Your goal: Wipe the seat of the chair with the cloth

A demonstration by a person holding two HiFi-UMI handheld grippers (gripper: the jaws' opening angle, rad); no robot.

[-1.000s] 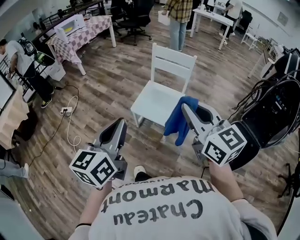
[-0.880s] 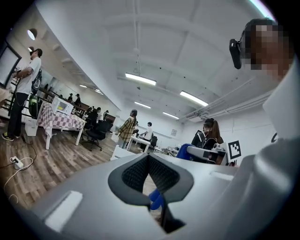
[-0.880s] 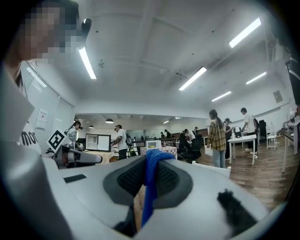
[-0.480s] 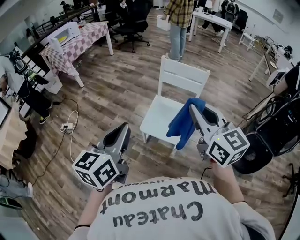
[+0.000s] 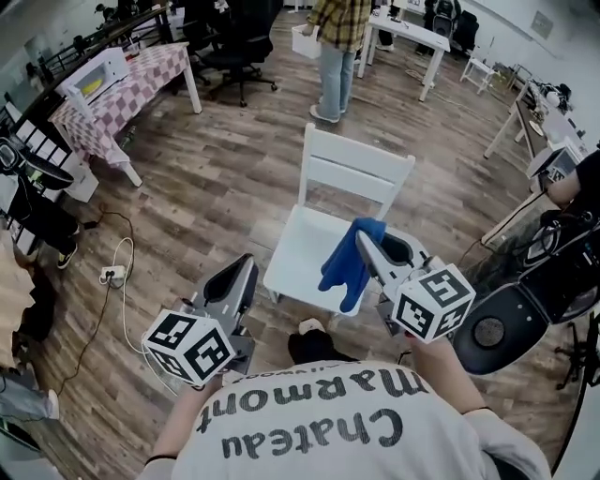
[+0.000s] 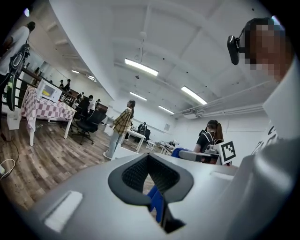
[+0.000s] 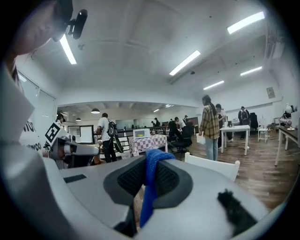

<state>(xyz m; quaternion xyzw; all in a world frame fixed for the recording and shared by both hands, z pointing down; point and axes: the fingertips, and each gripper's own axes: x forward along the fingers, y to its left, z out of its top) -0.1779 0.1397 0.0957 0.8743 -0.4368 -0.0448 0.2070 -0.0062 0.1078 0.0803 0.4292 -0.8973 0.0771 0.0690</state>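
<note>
Starting right up close: the left hand-held gripper [image 5: 244, 265] hangs low by the person's body, jaws pressed together with nothing between them. The blue glimpsed past its pads in the left gripper view belongs to the other side. Over there, the right hand-held gripper [image 5: 362, 241] is clenched on the blue cloth [image 5: 345, 267], pinching it by a bunched upper fold while the rest dangles loose below the jaws.

Just beyond, the cloth hangs over the front right part of the white chair [image 5: 302, 246], seat bare and facing the person. Whether the tail touches the seat I cannot tell from above. My read: wiping hasn't begun.

Now the hazards. With only a small fold in the grip, dragging across the seat could tug the cloth free. A dangling tail may merely skim the surface, and pushing lower for contact risks scraping hard jaws on the paint. The chair looks light on that wooden floor [image 5: 234, 178], and with the left side idle, a firm stroke might shove it away.

Farther back, a person in a plaid shirt [image 5: 335, 19] stands well clear.
</note>
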